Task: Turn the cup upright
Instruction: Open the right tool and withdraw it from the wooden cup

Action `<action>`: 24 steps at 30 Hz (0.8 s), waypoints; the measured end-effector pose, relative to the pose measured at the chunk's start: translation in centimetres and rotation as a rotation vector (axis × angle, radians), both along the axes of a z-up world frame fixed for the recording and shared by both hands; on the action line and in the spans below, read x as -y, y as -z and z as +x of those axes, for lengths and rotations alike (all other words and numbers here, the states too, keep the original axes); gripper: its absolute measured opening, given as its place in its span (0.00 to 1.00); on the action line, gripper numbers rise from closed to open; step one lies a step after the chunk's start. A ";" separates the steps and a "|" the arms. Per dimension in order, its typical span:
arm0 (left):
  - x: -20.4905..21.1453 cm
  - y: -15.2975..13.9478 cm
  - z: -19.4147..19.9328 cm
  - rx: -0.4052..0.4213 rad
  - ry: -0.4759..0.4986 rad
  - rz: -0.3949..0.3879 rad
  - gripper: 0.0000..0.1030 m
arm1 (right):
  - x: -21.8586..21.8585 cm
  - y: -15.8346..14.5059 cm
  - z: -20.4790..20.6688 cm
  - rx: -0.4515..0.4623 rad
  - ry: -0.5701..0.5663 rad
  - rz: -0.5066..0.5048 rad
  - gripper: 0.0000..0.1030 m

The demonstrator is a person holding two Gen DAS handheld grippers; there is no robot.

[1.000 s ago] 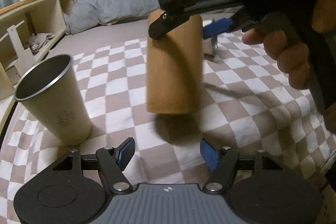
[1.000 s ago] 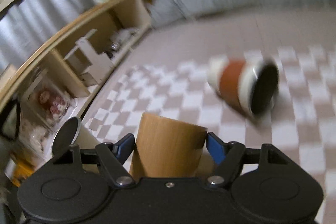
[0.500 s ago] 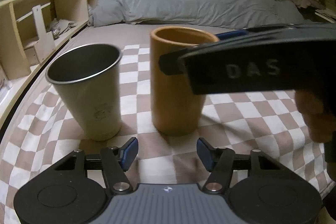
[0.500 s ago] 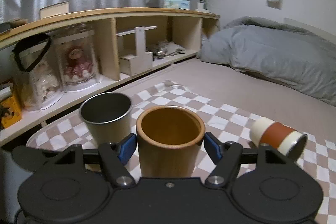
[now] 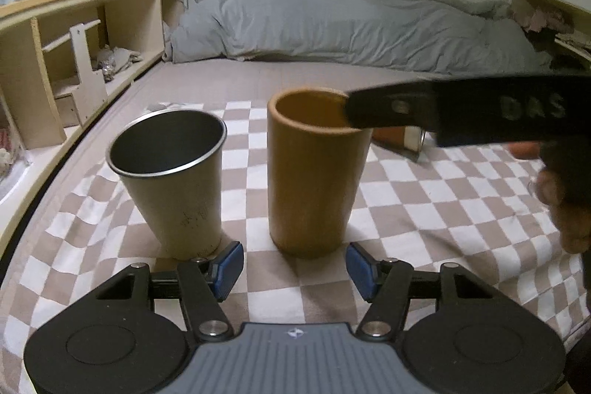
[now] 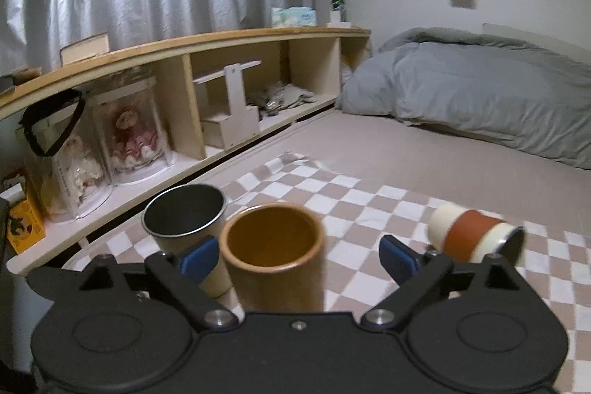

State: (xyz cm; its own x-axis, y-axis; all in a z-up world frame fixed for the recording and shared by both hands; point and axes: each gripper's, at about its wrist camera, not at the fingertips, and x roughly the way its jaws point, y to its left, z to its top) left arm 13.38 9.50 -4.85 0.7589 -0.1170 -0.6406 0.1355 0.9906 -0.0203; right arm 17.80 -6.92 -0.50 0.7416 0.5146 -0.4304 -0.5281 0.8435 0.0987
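A wooden cup (image 5: 314, 172) stands upright, mouth up, on the checkered cloth (image 5: 443, 194). It also shows in the right wrist view (image 6: 273, 257). My right gripper (image 6: 299, 257) is open around it, blue pads clear of its sides. From the left wrist view its black body (image 5: 480, 109) reaches in from the right beside the cup's rim. My left gripper (image 5: 293, 268) is open and empty just in front of the cup. A metal cup (image 5: 173, 172) stands upright to its left. An orange and cream cup (image 6: 476, 238) lies on its side at the right.
A low wooden shelf (image 6: 192, 68) with jars and boxes runs along the left. A grey duvet (image 5: 351, 20) lies at the back of the bed. The cloth's left edge (image 5: 33, 209) is near the metal cup.
The right gripper turned the wooden cup from upside down in the air to upright on the cloth, then opened its jaws and let go. The left gripper stayed open.
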 end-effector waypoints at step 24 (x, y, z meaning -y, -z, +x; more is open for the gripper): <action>3.0 -7.0 -8.3 0.262 -0.081 0.041 1.00 | 9.4 -2.7 -11.2 0.145 0.213 -0.087 1.00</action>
